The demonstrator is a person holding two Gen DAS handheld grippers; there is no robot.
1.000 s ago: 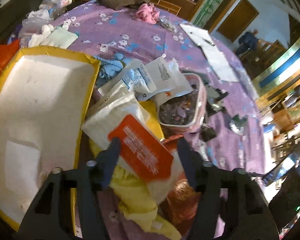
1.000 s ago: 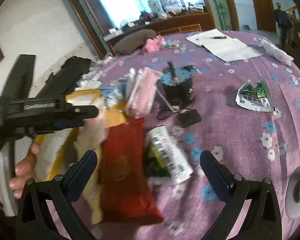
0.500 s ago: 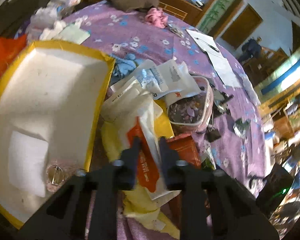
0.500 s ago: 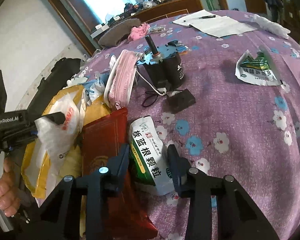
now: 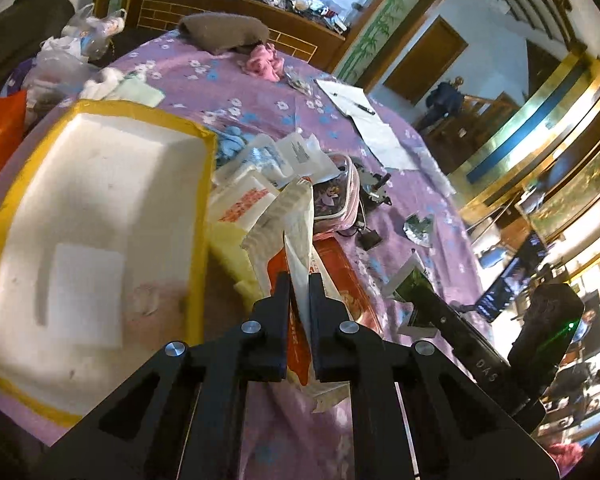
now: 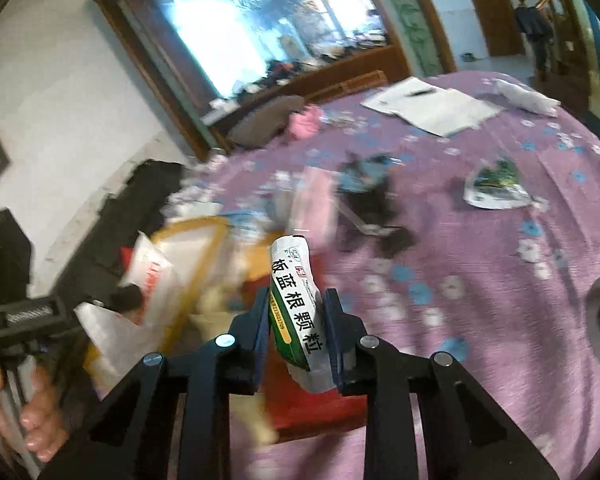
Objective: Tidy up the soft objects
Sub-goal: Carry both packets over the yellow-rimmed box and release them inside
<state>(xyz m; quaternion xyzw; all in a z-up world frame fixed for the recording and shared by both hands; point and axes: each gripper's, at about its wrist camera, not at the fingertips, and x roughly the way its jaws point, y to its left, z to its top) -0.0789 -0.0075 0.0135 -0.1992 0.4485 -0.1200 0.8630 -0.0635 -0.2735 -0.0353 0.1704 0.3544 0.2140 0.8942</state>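
Note:
My left gripper (image 5: 299, 280) is shut on a white plastic packet with an orange label (image 5: 298, 240) and holds it up above the pile, just right of the white foam tray with yellow tape (image 5: 100, 208). My right gripper (image 6: 296, 300) is shut on a white and green medicine pouch with Chinese print (image 6: 294, 296), lifted off the purple flowered tablecloth (image 6: 480, 264). That pouch also shows in the left wrist view (image 5: 410, 284). The left gripper and its packet show in the right wrist view (image 6: 148, 272), at the left.
A red pouch (image 5: 340, 276), a yellow bag (image 5: 232, 244), a pink-rimmed clear case (image 5: 334, 196) and white packets (image 5: 284, 156) lie in a pile. A black device with cable (image 6: 364, 196), a torn green packet (image 6: 496, 184), papers with a pen (image 6: 432, 104), a brown cushion (image 5: 224, 32).
Both grippers shut on their packets and lifted them off the pile. The left one has risen with the orange-label packet, the right one with the medicine pouch.

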